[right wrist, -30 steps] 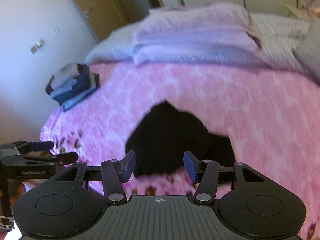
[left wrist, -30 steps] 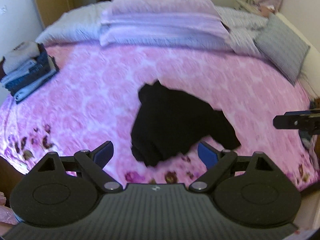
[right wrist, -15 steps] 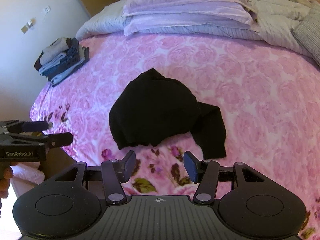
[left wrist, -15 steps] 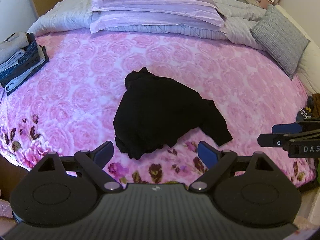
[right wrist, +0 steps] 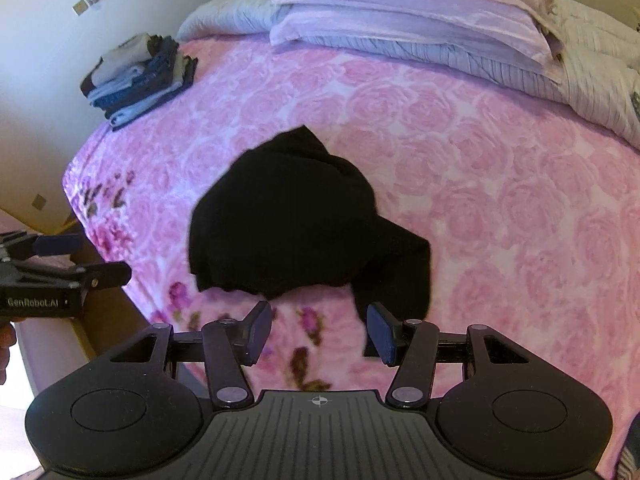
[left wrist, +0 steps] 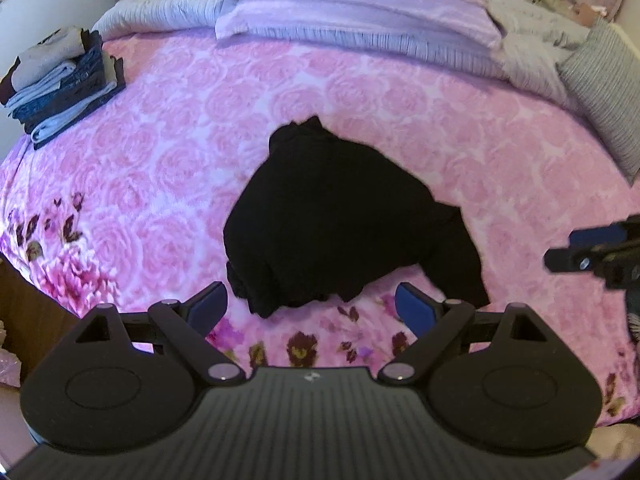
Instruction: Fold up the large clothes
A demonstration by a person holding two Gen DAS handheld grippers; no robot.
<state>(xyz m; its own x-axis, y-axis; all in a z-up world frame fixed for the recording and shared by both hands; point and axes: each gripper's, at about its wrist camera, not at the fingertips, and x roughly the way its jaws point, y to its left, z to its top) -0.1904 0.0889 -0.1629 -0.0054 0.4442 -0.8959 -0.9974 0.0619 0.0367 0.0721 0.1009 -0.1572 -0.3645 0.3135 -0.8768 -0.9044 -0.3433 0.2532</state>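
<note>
A crumpled black garment (left wrist: pixel 340 220) lies in a heap on the pink rose-patterned bedspread (left wrist: pixel 160 152), one limp part trailing to its right. My left gripper (left wrist: pixel 312 308) hangs above the heap's near edge, open, with nothing between its blue pads. In the right wrist view the same black garment (right wrist: pixel 288 220) lies just beyond my right gripper (right wrist: pixel 318 330), which is open and empty above the bedspread (right wrist: pixel 500 200). Each gripper shows in the other's view: the right gripper (left wrist: pixel 592 252) at the right edge, the left gripper (right wrist: pixel 60 264) at the left edge.
A stack of folded clothes (left wrist: pixel 60 80) sits at the bed's far left corner. Folded lilac blankets (left wrist: pixel 352 12) and a grey quilt lie along the head of the bed, with a grey striped pillow (left wrist: pixel 600 100) at the right. The bed's near edge drops off at the lower left.
Both grippers have come down and closer to the bed, so the black garment looms larger and nearer the fingertips. Neither gripper's opening has changed.
</note>
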